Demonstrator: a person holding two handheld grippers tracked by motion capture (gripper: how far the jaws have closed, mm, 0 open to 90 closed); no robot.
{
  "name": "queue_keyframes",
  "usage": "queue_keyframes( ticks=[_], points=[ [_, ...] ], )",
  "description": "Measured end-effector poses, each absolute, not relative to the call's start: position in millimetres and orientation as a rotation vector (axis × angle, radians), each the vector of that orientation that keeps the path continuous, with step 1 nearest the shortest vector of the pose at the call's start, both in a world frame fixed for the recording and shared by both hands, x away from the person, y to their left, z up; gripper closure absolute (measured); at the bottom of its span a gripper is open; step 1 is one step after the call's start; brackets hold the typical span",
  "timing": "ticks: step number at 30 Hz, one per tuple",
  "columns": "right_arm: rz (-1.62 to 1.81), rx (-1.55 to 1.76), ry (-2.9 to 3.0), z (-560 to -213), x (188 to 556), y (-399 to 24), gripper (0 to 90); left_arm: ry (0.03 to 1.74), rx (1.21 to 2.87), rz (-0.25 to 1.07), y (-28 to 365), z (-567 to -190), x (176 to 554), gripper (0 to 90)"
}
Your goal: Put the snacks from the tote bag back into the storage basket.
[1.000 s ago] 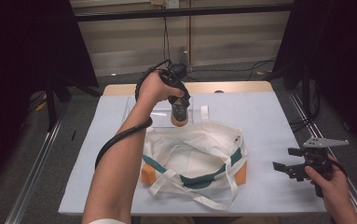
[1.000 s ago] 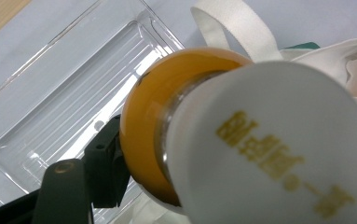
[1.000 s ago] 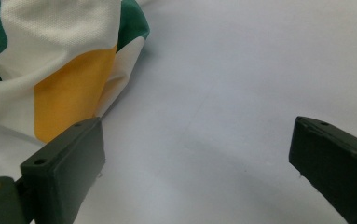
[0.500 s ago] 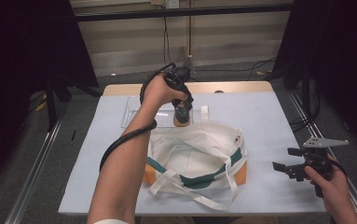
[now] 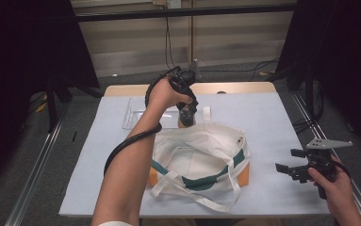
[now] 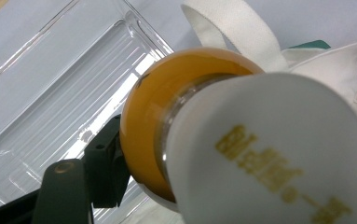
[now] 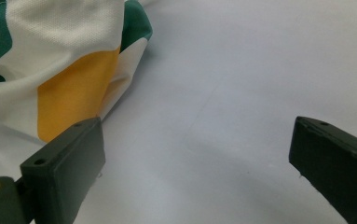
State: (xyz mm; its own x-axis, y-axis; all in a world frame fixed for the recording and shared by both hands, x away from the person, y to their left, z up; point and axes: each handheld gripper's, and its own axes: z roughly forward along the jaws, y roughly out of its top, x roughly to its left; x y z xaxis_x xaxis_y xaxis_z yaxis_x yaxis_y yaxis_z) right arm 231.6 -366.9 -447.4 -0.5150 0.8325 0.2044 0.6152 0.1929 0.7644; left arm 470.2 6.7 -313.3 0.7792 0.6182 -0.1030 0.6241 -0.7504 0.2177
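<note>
Left tongs (image 5: 186,112) pinch a small orange jar (image 6: 167,126) with a white lid (image 6: 278,149), held just above the far rim of the tote bag (image 5: 201,155), near the counter's far edge.

Jar sits between the clear tray (image 5: 138,115) and the bag mouth, lid toward the left gripper camera. Looks like mid-transfer, tray to bag: best to keep the pinch firm on the round body, carry it over the open mouth clear of the strap (image 6: 232,28), lower inside before letting go; a glossy jar could slip. Right tongs (image 5: 297,172) spread, nothing between, hovering by the counter's near right corner (image 5: 305,207), free to hold the bag open. Gold lettering on the lid, too blurred to read.
</note>
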Motion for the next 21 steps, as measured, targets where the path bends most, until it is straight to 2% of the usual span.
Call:
queue_keyframes(
  ticks=[21],
  points=[
    [1.226, 1.369, 2.215, -447.7, 232.3, -365.4, 3.6, 0.97, 2.744, -0.031, 6.1, -322.8, 469.8, 29.9]
  ],
)
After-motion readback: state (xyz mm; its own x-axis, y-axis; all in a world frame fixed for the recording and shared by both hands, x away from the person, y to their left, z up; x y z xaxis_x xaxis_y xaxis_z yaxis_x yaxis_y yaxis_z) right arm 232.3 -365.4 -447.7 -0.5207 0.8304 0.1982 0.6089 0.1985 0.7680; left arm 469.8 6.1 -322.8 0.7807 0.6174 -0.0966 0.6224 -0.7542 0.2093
